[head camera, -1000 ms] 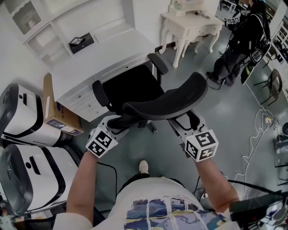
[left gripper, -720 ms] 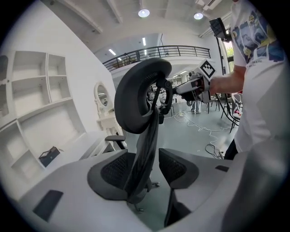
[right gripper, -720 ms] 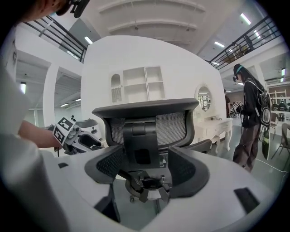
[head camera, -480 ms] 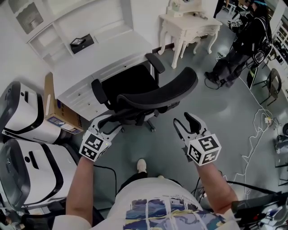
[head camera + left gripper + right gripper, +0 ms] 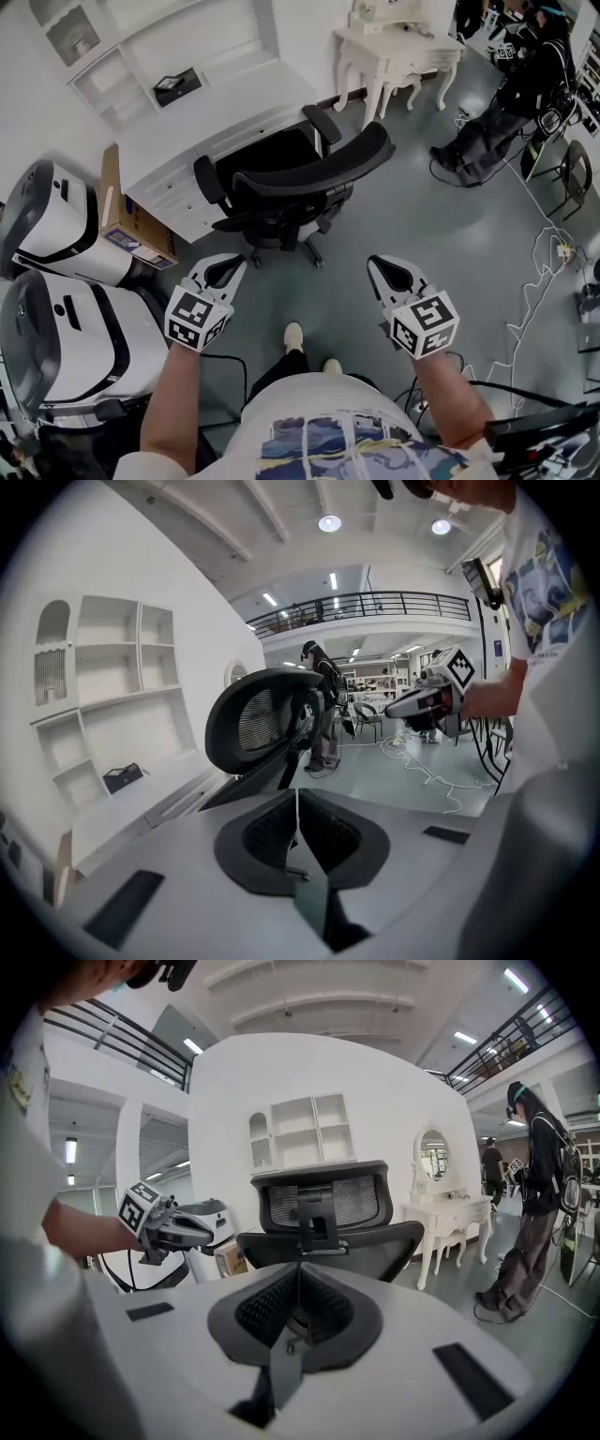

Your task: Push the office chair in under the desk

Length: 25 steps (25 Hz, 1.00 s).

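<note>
1. Across the lower and right parts of the head view, the grey floor [image 5: 412, 206] lies open, with a bare strip between the chair's base and both claws.
2. Against the wall at upper left stands the white desk [image 5: 178, 141] with shelves above; its front edge runs on a slant.
3. Two white machines [image 5: 56, 244] crowd the left edge, close beside the left arm, so there is little room on that side.
4. The office chair [image 5: 300, 173] stands at the desk's knee gap, its seat partly under the front edge and its backrest out over the floor, facing the person.
5. A white dressing table [image 5: 394, 47] stands right of the desk, with a gap of floor between its legs and the chair's nearer armrest.
6. A cardboard box [image 5: 131, 225] fills the space between the desk's left end and the machines.
7. Loose cables [image 5: 548, 253] trail over the floor at far right.
8. The left gripper [image 5: 232, 265] hangs short of the chair, apart from it; its jaws are closing, pads meeting on nothing.
9. The right gripper [image 5: 380, 267] is likewise clear of the chair, its jaws closing together, empty.
</note>
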Available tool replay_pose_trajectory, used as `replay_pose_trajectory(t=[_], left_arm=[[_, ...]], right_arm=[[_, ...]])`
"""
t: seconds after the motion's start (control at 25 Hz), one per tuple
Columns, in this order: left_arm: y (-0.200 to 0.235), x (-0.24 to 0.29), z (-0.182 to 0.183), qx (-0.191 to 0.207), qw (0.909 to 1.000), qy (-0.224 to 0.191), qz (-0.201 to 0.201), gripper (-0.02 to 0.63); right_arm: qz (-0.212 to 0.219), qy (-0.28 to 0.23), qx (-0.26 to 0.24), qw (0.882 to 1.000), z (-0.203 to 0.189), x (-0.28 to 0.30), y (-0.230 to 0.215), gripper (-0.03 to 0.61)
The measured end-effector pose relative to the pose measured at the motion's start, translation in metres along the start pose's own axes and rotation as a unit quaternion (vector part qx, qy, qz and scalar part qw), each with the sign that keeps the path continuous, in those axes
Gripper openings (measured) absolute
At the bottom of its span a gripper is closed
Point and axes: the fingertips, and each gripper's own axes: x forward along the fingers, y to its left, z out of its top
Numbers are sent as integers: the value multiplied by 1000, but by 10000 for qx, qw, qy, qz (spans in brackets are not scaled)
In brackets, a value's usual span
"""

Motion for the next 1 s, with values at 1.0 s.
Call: replay_pose_trajectory(t=[1.0], left_arm=[[-185,-74,21,-545,9925,-261,-1064,12]], right_arm=[[749,149,-397,9963,-53,-75,82,25]])
